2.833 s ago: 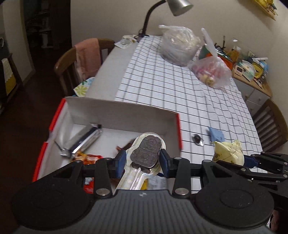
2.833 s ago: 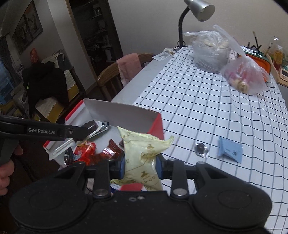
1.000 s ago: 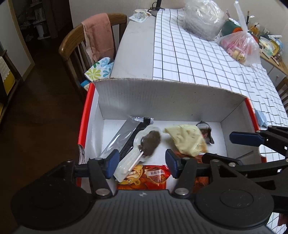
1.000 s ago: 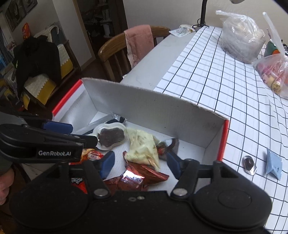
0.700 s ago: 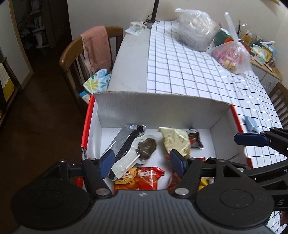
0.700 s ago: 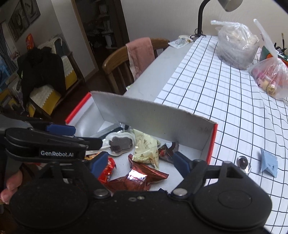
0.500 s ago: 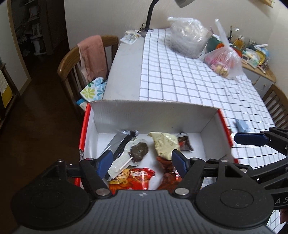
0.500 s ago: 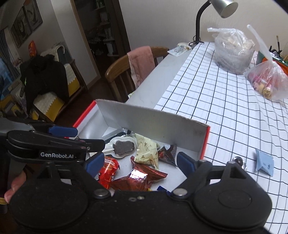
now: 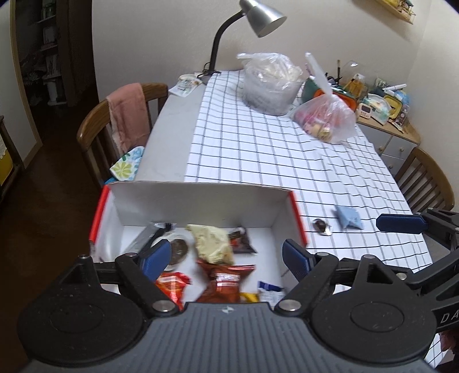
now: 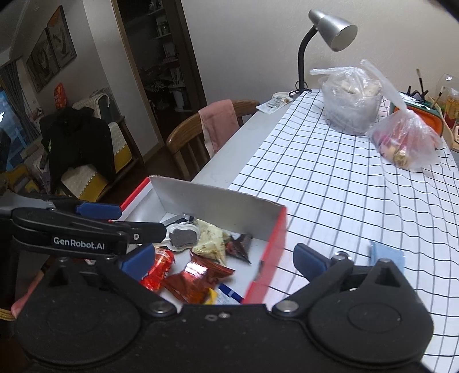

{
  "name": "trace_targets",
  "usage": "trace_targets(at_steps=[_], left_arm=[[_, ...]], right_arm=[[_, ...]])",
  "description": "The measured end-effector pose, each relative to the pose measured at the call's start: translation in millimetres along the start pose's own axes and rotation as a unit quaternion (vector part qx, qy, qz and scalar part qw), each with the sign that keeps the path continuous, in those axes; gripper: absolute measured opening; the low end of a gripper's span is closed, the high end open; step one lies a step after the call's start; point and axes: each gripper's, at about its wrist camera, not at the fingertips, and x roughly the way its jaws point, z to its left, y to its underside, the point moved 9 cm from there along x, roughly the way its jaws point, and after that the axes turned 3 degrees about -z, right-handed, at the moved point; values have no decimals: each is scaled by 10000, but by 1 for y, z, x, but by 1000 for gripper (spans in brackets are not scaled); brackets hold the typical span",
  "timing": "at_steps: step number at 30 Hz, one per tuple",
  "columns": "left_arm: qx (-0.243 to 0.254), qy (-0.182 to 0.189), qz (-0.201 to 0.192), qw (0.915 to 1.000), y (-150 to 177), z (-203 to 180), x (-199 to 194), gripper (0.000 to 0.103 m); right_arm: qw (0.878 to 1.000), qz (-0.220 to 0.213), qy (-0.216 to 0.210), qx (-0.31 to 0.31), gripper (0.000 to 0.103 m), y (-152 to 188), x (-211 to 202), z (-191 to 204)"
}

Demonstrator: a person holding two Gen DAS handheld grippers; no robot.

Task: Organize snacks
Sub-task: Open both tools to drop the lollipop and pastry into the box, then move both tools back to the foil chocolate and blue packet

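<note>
A white box with red edges (image 9: 200, 198) (image 10: 212, 206) stands at the table's near left corner and holds several snacks. Among them are a pale yellow packet (image 9: 210, 244) (image 10: 210, 238), a brown chocolate lollipop in clear wrap (image 9: 178, 248) (image 10: 183, 238), red-brown packets (image 9: 223, 282) (image 10: 189, 282) and an orange packet (image 9: 172, 285). My left gripper (image 9: 226, 258) is open and empty above the box. My right gripper (image 10: 223, 258) is open and empty over the box's right wall. A small foil-wrapped chocolate (image 9: 321, 225) and a blue packet (image 9: 348, 216) (image 10: 387, 256) lie on the checked cloth right of the box.
A desk lamp (image 9: 258, 17), a clear bag over a container (image 9: 269, 80) and a pink bag of sweets (image 9: 327, 120) stand at the table's far end. A chair with a pink towel (image 9: 126, 117) is at the left, another chair (image 9: 424, 178) at the right.
Both grippers let go of the lollipop and the yellow packet into the box, opened wide, then drew back and up from the box.
</note>
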Motion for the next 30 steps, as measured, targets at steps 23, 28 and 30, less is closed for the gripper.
trace_targets(at_steps=[23, 28, 30], left_arm=[[-138, -178, 53, 9997, 1, -173, 57, 99], [-271, -383, 126, 9988, -1, -190, 83, 99], [-329, -487, 183, 9981, -2, -193, 94, 99]], right_arm=[[9980, 322, 281, -465, 103, 35, -56, -192], [9958, 425, 322, -739, 102, 38, -39, -220], [9948, 471, 260, -866, 102, 38, -29, -227]])
